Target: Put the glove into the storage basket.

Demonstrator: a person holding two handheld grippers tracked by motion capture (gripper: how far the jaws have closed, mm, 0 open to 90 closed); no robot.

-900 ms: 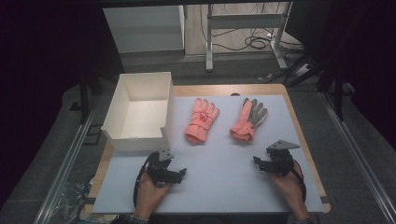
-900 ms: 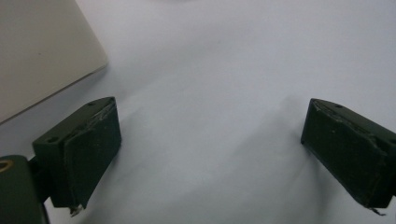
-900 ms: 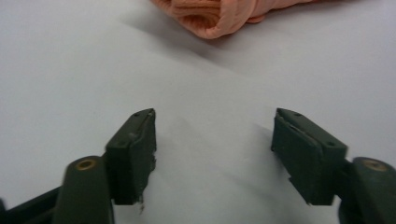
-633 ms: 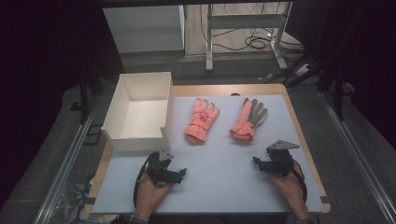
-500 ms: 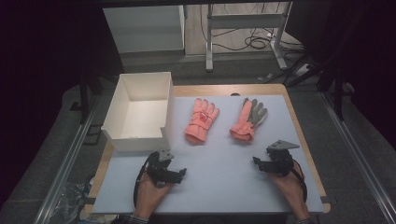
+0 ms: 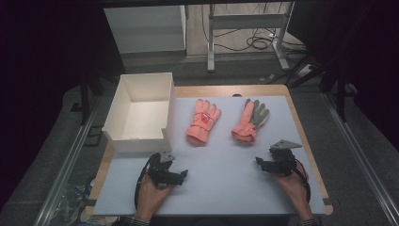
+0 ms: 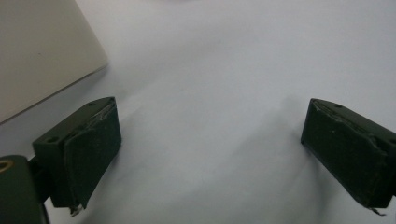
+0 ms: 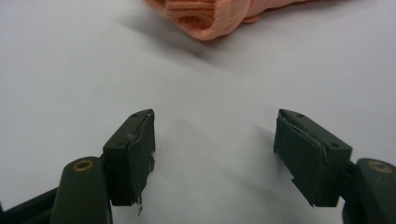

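— Gloves first: where do they lie?

— Two on the pale mat (image 6: pixel 226 188) that covers the table. The left glove (image 6: pixel 203 121) is all salmon-pink and lies flat with its fingers pointing away from the person, cuff toward them. The right glove (image 6: pixel 249 120) lies just beside it but apart, tilted a little, pink with grey on its fingers. Both sit near the middle of the far half of the mat.

— And the grippers?

— The left gripper (image 6: pixel 181 174) rests low over the near edge of the mat, held in the person's left hand (image 6: pixel 151 195). In the left gripper view its jaws stand wide apart with bare mat between them (nothing is gripped). A corner of the white box (image 7: pixel 44 51) shows at the upper left of that view.

— Where is that box on the table?

— At the far left of the table, open at the top, its near wall (image 6: pixel 136 141) just beyond the left gripper.

— The right side?

— The right gripper (image 6: pixel 261 164) is held in the right hand (image 6: pixel 294 183) near the mat's right edge, well short of the gloves. In the right gripper view its jaws are also spread wide and hold nothing; the pink cuff (image 8: pixel 210 16) of a glove lies ahead of them, apart from the pads.
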